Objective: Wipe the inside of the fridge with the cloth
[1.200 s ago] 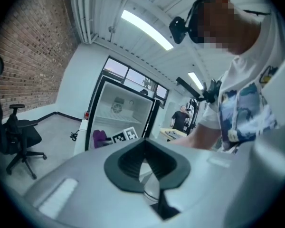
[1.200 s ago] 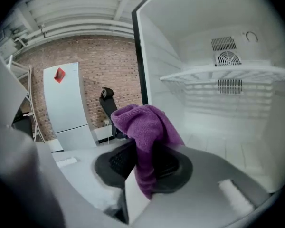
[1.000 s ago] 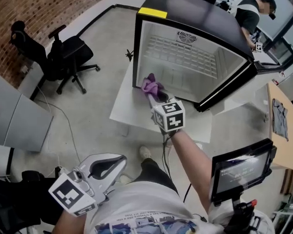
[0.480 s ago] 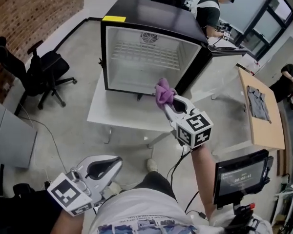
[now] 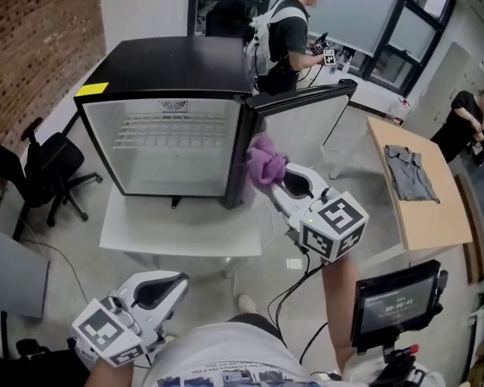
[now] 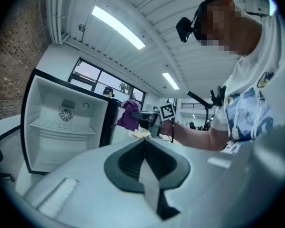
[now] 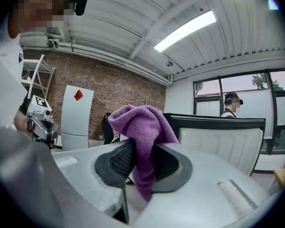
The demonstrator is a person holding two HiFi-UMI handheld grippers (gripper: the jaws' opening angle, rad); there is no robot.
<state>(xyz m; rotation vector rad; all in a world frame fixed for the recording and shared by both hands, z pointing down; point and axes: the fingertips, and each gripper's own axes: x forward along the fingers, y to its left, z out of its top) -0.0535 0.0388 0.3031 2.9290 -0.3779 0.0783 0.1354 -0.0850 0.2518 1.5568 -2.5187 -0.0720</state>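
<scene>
right gripper [image 5: 284, 181] jaws pinch the purple cloth [image 5: 264, 161] just outside the open mini fridge [image 5: 169, 71]. left gripper [image 5: 176, 282] jaws are together, empty. no wiping is under way; progress unclear.

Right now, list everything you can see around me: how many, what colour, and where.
fridge: one, black outside, white inside, door open, on the white table
white table: one, under the fridge
cloth: one, purple, by the fridge's right front edge
office chair: one, black, left, near the brick wall
wooden table: one, light brown, right
garment: one, grey, on the wooden table
screen: one, black, lower right
other people: two, one behind the fridge, one far right
left gripper: white, lower left, jaws shut, empty
right gripper: white, centre, shut on the cloth
</scene>
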